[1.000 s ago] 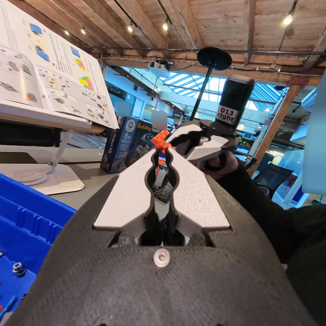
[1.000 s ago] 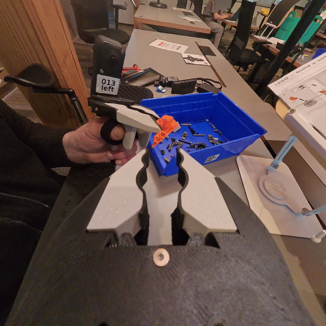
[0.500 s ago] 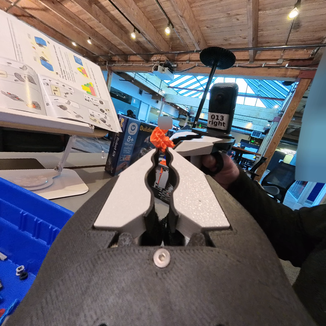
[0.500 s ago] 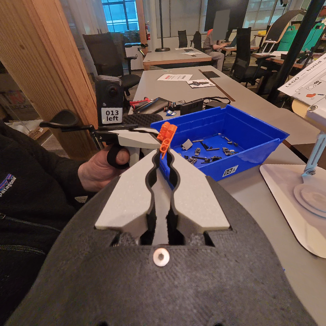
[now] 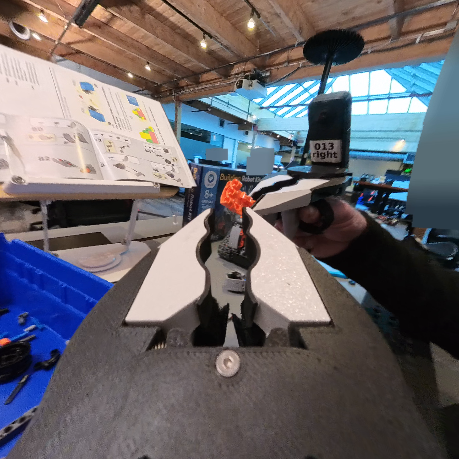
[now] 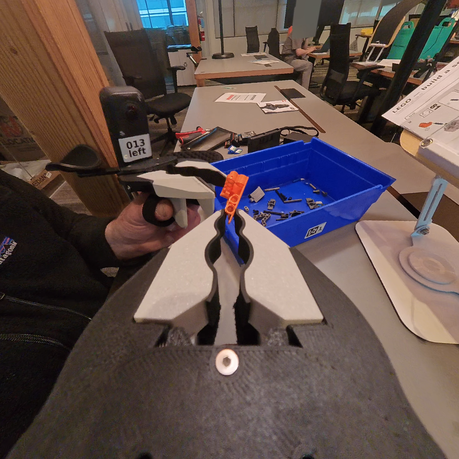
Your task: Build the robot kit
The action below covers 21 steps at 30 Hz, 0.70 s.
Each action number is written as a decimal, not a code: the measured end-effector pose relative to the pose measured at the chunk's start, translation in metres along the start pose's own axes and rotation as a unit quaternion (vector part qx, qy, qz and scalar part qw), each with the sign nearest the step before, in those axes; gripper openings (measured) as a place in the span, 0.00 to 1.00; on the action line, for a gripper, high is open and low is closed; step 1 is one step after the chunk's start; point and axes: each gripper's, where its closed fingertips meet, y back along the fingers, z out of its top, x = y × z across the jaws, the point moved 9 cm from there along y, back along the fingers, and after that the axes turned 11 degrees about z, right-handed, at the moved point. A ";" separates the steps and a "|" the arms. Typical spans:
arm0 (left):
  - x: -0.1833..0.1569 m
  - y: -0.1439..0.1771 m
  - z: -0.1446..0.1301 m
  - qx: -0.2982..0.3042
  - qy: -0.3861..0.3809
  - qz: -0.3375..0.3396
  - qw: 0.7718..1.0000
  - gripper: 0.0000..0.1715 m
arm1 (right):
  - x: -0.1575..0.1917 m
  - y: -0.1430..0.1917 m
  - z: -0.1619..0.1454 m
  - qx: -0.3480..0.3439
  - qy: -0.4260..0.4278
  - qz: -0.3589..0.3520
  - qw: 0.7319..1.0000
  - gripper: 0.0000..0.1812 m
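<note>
Since the left gripper's (image 5: 228, 211) jaws have widened in the last half second, they now stand apart, the orange piece (image 5: 233, 196) just beyond their tips. The right gripper (image 6: 229, 214) is clamped on its lower end. Count: one orange piece, two grippers, one blue bin (image 6: 335, 159) ahead-right of the right gripper, one booklet (image 5: 87, 139) and one box (image 5: 208, 193).

Two grippers meet: the left gripper (image 5: 227, 213) and right gripper (image 6: 227, 214). One orange brick piece (image 6: 233, 190) sits between them. At two o'clock, one blue bin (image 6: 347, 218); one instruction booklet (image 5: 82, 139) at ten o'clock.
</note>
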 end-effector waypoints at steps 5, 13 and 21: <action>-0.008 -0.003 0.003 0.004 -0.062 0.017 0.998 0.12 | 0.003 -0.002 -0.001 0.020 0.004 0.008 1.000 0.02; -0.006 -0.007 -0.001 0.027 -0.026 -0.020 0.999 0.06 | 0.003 0.000 -0.004 0.038 -0.002 0.032 0.999 0.02; -0.007 -0.007 -0.004 0.034 -0.022 -0.020 0.999 0.07 | -0.004 0.005 -0.005 0.002 -0.028 0.043 0.999 0.02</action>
